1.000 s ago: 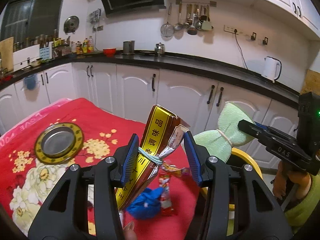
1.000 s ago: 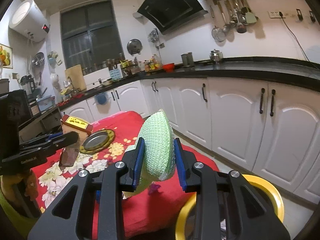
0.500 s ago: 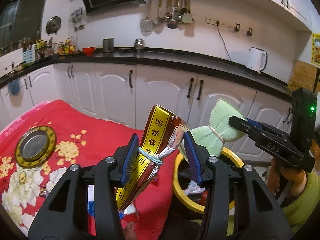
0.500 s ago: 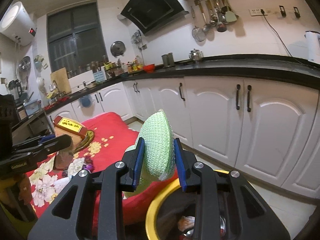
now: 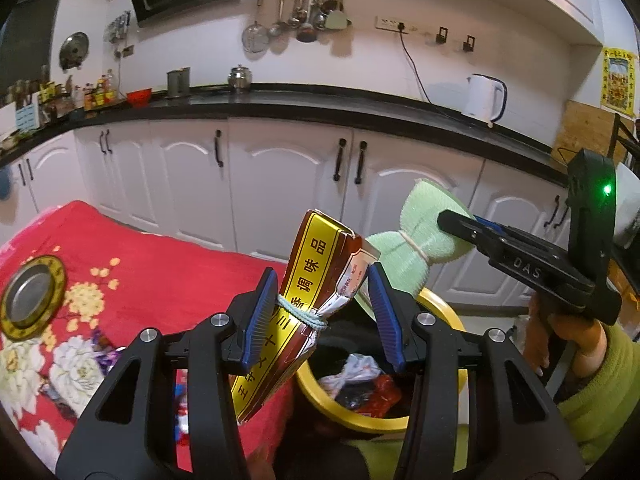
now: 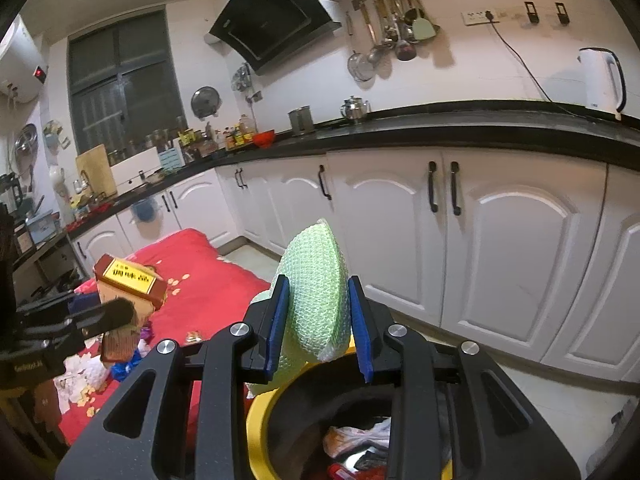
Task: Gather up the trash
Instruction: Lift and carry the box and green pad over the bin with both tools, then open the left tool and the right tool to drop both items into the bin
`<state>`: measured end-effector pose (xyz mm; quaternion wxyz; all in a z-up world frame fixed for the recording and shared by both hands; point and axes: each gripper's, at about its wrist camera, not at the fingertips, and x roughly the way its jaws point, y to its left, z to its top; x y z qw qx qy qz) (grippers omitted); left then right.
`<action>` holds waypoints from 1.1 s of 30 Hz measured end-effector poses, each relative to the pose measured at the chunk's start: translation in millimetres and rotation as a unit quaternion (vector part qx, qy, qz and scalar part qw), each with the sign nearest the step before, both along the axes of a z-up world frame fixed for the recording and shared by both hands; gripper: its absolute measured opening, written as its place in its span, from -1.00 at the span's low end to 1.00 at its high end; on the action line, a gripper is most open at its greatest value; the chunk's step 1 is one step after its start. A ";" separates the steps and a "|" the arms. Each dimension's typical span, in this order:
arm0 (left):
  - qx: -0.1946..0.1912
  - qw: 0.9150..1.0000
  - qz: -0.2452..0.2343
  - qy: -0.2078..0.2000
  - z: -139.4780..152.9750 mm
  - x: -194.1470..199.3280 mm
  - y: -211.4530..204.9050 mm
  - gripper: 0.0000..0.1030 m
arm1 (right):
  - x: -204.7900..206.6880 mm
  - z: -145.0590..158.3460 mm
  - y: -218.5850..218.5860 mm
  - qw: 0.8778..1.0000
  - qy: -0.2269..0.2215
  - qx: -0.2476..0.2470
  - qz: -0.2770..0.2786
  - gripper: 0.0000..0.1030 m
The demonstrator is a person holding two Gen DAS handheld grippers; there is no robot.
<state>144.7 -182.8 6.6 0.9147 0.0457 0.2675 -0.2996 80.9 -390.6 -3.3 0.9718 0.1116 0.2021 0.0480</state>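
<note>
My left gripper (image 5: pixel 322 314) holds a brown and yellow seasoning packet (image 5: pixel 316 276), tied with a string, beside the rim of the yellow trash bin (image 5: pixel 444 310). Its right pad stands slightly off the packet. My right gripper (image 6: pixel 319 322) is shut on a green mesh sponge (image 6: pixel 316 292) above the same bin (image 6: pixel 260 412). The sponge (image 5: pixel 428 236) and right gripper (image 5: pixel 444 220) show at the right of the left wrist view. The packet (image 6: pixel 128 280) and left gripper (image 6: pixel 120 312) show at the left of the right wrist view. Trash (image 5: pixel 360 380) lies in the bin.
A table with a red flowered cloth (image 5: pixel 160 280) stands left of the bin, with a gold-rimmed metal dish (image 5: pixel 30 300) and loose wrappers (image 6: pixel 120 364). White cabinets (image 6: pixel 480 240) and a black counter run behind. A white kettle (image 5: pixel 482 96) stands on the counter.
Both grippers have moved right, off the table, with their loads. The yellow bin has come into view under them and its contents now show.
</note>
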 end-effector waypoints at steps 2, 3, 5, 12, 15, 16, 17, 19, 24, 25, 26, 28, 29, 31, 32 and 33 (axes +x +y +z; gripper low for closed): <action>0.000 1.000 -0.005 0.005 -4.0 -0.2 -5.6 -0.24 | -1.1 -1.8 -5.0 1.000 0.002 -0.001 -0.006 -0.45; -0.001 1.000 -0.007 0.008 -5.8 -0.5 -8.4 -0.24 | -1.9 -2.6 -7.6 1.000 0.002 -0.001 -0.008 -0.45; 0.000 1.000 -0.014 0.014 -10.9 -0.6 -15.2 -0.24 | -3.2 -4.8 -12.5 1.000 0.004 -0.003 -0.014 -0.45; 0.002 0.999 -0.037 0.033 -29.4 -2.5 -36.5 -0.24 | -3.0 -13.8 -29.1 0.999 0.015 -0.011 -0.032 -0.45; 0.008 0.998 -0.049 0.041 -38.4 -3.4 -46.4 -0.24 | -2.3 -18.6 -35.8 0.999 0.022 -0.011 -0.038 -0.45; 0.009 0.998 -0.053 0.044 -42.1 -4.1 -49.9 -0.24 | -1.8 -19.8 -37.6 0.999 0.024 -0.011 -0.039 -0.45; 0.010 0.997 -0.057 0.047 -45.1 -4.5 -52.8 -0.24 | -1.4 -21.5 -39.6 0.999 0.027 -0.013 -0.042 -0.45; 0.010 0.996 -0.064 0.053 -51.5 -4.5 -59.0 -0.24 | -0.3 -24.3 -43.1 0.998 0.031 -0.015 -0.046 -0.45; 0.008 0.994 -0.085 0.070 -67.1 -4.4 -71.6 -0.24 | 1.6 -33.8 -53.5 0.997 0.047 -0.014 -0.056 -0.45; 0.008 0.994 -0.087 0.071 -69.6 -4.4 -73.8 -0.24 | 2.8 -36.5 -55.9 0.997 0.052 -0.012 -0.059 -0.45; 0.009 0.993 -0.089 0.073 -72.3 -4.4 -75.9 -0.24 | 3.6 -37.9 -56.8 0.997 0.055 -0.011 -0.059 -0.45; 0.009 0.992 -0.094 0.079 -77.4 -3.5 -80.3 -0.24 | 5.5 -42.1 -59.3 0.996 0.062 -0.008 -0.060 -0.45; 0.010 0.992 -0.096 0.083 -80.2 -2.9 -82.9 -0.24 | 6.5 -43.1 -60.6 0.996 0.064 -0.007 -0.060 -0.45; 0.012 0.991 -0.100 0.086 -84.3 -3.5 -87.1 -0.24 | 7.7 -46.0 -62.2 0.996 0.068 -0.004 -0.060 -0.45; 0.014 0.991 -0.101 0.086 -85.8 -3.4 -88.7 -0.24 | 8.3 -46.9 -63.1 0.996 0.070 -0.003 -0.059 -0.44; 0.016 0.991 -0.103 0.087 -87.9 -2.8 -91.1 -0.24 | 8.3 -48.2 -64.4 0.996 0.070 -0.001 -0.059 -0.44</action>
